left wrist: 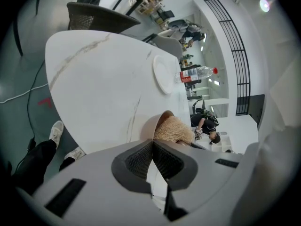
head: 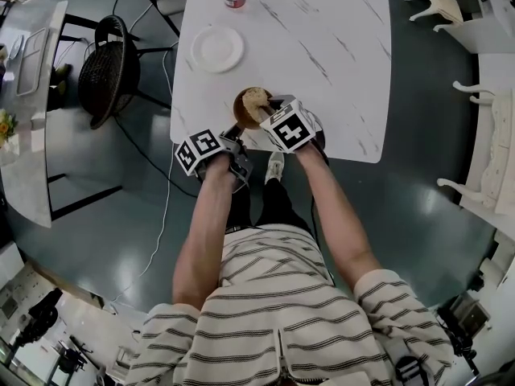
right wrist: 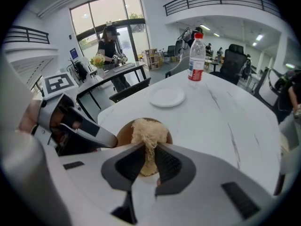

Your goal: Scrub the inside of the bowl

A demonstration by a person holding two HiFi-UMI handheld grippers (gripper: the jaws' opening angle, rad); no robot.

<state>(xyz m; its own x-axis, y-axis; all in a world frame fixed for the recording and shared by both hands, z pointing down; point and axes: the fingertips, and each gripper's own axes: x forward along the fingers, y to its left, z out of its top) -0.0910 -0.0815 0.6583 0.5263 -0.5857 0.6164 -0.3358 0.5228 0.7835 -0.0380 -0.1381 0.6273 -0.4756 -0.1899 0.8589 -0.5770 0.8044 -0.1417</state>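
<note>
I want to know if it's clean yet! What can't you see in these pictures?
Bowl bottom: covered by the scrubber in every view, so clean or dirty is unknowable.
Bottle label print: too small in all views.
Bottle top: cut off by the head view's upper edge.

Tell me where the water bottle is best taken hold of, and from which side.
Take the water bottle round its labelled middle, claw level, coming from the person's side of the table. It stands upright with a round body, and the plate sits left of that path.
</note>
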